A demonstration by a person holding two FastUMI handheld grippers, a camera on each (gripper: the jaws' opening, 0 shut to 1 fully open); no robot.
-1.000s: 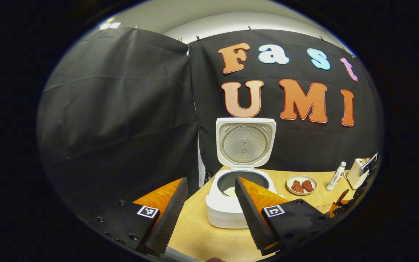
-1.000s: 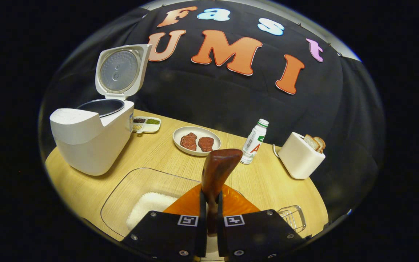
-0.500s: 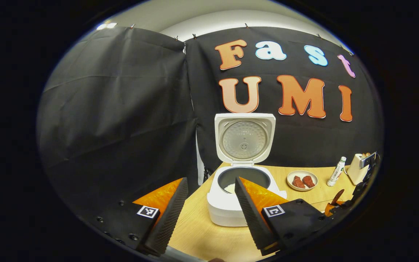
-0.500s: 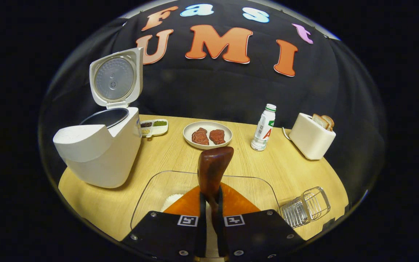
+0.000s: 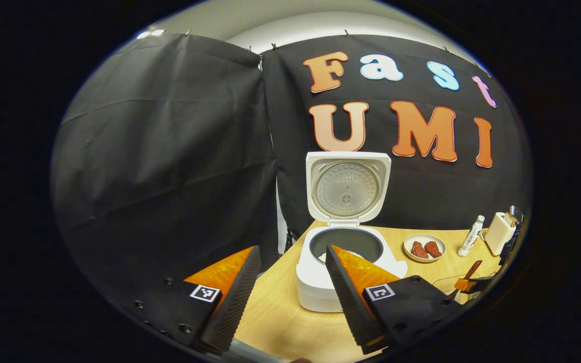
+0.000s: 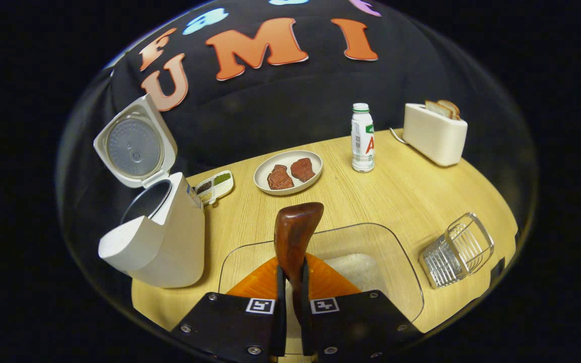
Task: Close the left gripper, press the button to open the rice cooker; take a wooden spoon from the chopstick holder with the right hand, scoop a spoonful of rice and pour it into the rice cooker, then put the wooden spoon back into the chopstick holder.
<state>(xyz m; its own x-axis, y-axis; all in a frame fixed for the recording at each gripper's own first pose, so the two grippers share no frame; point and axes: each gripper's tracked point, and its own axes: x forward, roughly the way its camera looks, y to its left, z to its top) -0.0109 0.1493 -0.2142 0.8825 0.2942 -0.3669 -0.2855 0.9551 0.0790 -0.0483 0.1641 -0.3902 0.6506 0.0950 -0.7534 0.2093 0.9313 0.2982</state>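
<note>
The white rice cooker (image 5: 343, 275) stands open on the wooden table (image 5: 280, 322), lid (image 5: 348, 186) upright, a little rice in its pot. My left gripper (image 5: 290, 302) hovers open in front of it, holding nothing. My right gripper (image 6: 290, 285) is shut on the handle of the dark wooden spoon (image 6: 294, 234), whose bowl rises above the clear tub of rice (image 6: 366, 269). The wire chopstick holder (image 6: 457, 249) sits to the right of the tub. In the right gripper view the cooker (image 6: 162, 249) stands at the left. Far right in the left gripper view the spoon (image 5: 472, 269) shows small.
A plate with two pieces of meat (image 6: 288, 171), a white bottle (image 6: 362, 137) and a toaster with bread (image 6: 434, 132) stand along the back of the table (image 6: 401, 191). A small divided dish (image 6: 215, 184) lies beside the cooker. The black cloth wall closes the back and left.
The right gripper with the spoon has swung and tilted to the right, bringing the chopstick holder further into view. The left gripper has drifted slightly, staying open.
</note>
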